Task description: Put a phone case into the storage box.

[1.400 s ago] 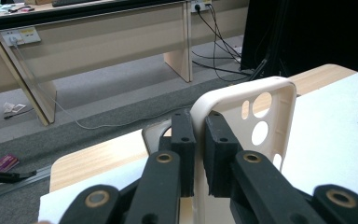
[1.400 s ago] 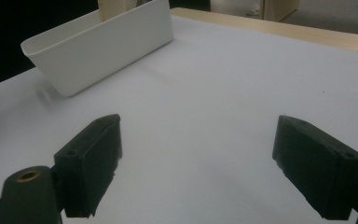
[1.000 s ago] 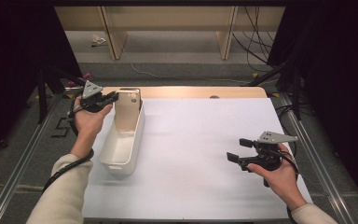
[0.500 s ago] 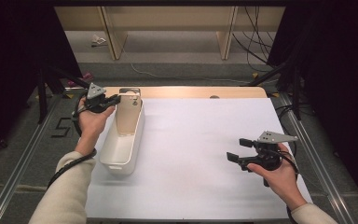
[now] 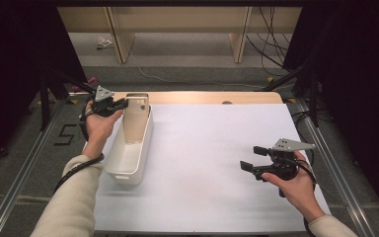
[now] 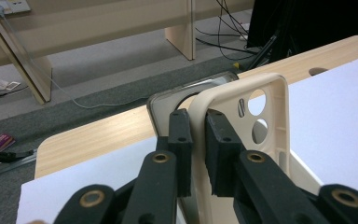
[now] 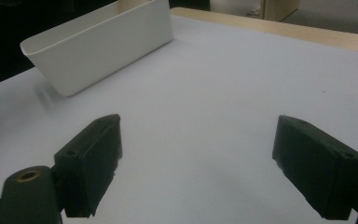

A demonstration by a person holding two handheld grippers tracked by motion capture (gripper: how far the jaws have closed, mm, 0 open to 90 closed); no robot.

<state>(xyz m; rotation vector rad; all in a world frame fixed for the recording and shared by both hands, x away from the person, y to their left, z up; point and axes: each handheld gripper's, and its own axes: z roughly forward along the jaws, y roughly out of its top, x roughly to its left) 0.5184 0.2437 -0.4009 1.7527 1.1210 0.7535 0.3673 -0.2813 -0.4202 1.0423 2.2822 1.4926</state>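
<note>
A beige phone case (image 5: 137, 121) with round camera holes (image 6: 257, 103) stands upright in the far end of a long white bin (image 5: 128, 165). My left gripper (image 5: 122, 103) is at the bin's far left corner. Its jaws are shut on the case's side rim (image 6: 198, 140). Right behind the case stands a flat grey-rimmed thing (image 6: 168, 95), mostly hidden. My right gripper (image 5: 250, 158) hovers low over the white mat at the right front, open, with nothing between its fingers (image 7: 198, 154).
The white mat (image 5: 212, 148) covers most of the wooden table (image 5: 202, 97), whose far edge shows bare. The bin (image 7: 98, 46) lies lengthwise along the mat's left side. Metal rails run along both table sides. Cables and shelf legs lie on the floor beyond.
My left gripper has shifted slightly to the right, still clamped on the case. The right gripper has stayed where it was.
</note>
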